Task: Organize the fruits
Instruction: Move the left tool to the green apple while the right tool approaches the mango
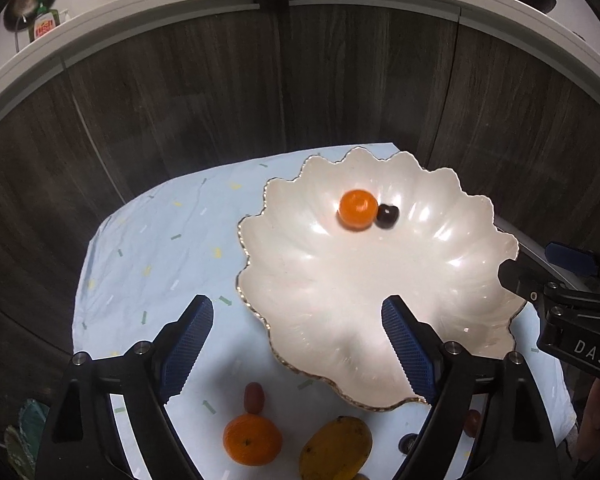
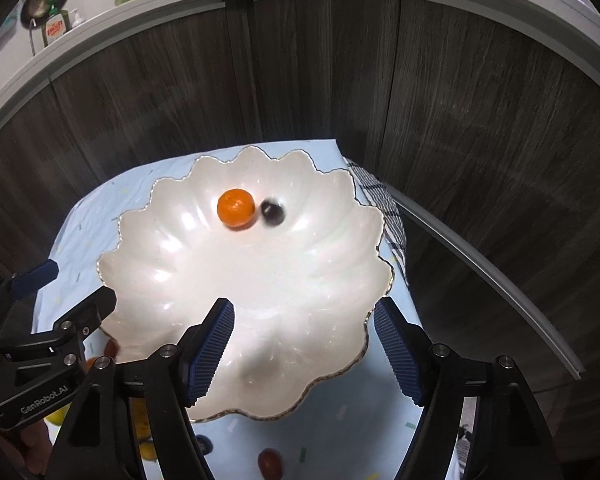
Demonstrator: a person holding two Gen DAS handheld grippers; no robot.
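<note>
A white scalloped bowl (image 1: 380, 304) (image 2: 240, 300) stands on a light blue cloth. In it lie a small orange (image 1: 357, 208) (image 2: 236, 207) and a dark plum (image 1: 387, 216) (image 2: 272, 212), touching or nearly so. My left gripper (image 1: 298, 344) is open and empty over the bowl's near left rim. My right gripper (image 2: 304, 348) is open and empty over the bowl's near right rim. On the cloth in front lie a larger orange (image 1: 252, 439), a yellow mango (image 1: 336, 448), a red grape-like fruit (image 1: 254, 397) and another red fruit (image 2: 270, 463).
Dark wood cabinet fronts (image 1: 220, 100) rise just behind the table under a white counter edge (image 1: 140, 4). A checked towel (image 2: 384, 208) hangs off the table's right side. The right gripper's body (image 1: 572, 312) shows at the left view's right edge.
</note>
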